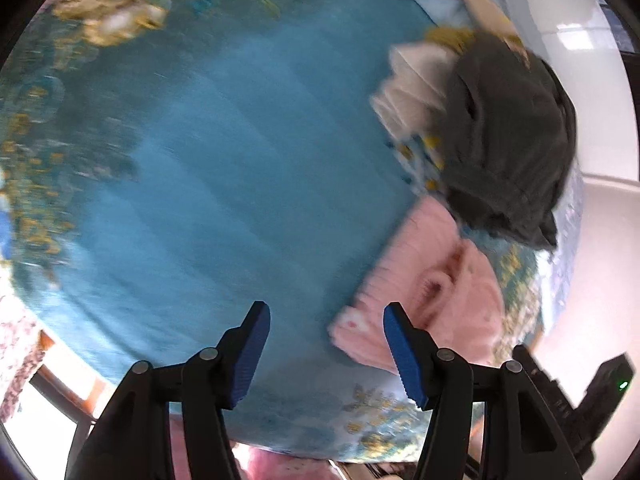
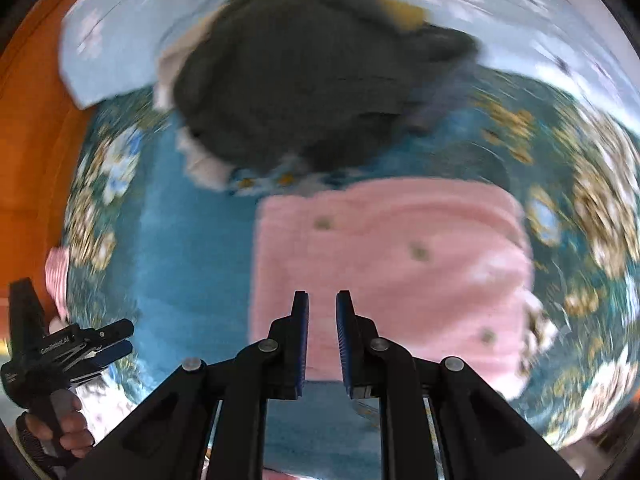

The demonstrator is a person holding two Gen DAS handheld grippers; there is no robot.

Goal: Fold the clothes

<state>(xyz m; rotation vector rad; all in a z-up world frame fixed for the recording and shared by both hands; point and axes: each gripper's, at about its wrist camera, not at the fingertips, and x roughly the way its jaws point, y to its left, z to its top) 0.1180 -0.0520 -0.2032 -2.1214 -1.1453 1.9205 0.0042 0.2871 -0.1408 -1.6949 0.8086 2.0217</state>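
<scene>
Left wrist view: motion blur throughout. My left gripper is released, its 2 blue pads spread wide with nothing between them, held above the teal bedspread. The spread has a plain teal centre and a border of gold and white flowers. The pink sweater lies on the spread ahead and to the right of the pads; its near corner sits just beside the right pad in the frame, contact not determinable. Beyond the sweater is a heap of clothes: a dark grey garment on top, a cream garment showing at its left edge. Heap and sweater look close together, possibly touching.

Right wrist view: also blurred. My right gripper has its 2 pads drawn near each other but a narrow gap remains; nothing is held in it. It hangs over the near edge of the pink sweater, which lies flat as a rough rectangle with small dark dots on it. The dark grey garment is piled beyond it, cream fabric at its left. At lower left my left gripper appears, gripped by a hand. An orange wooden surface borders the bed at left.
</scene>
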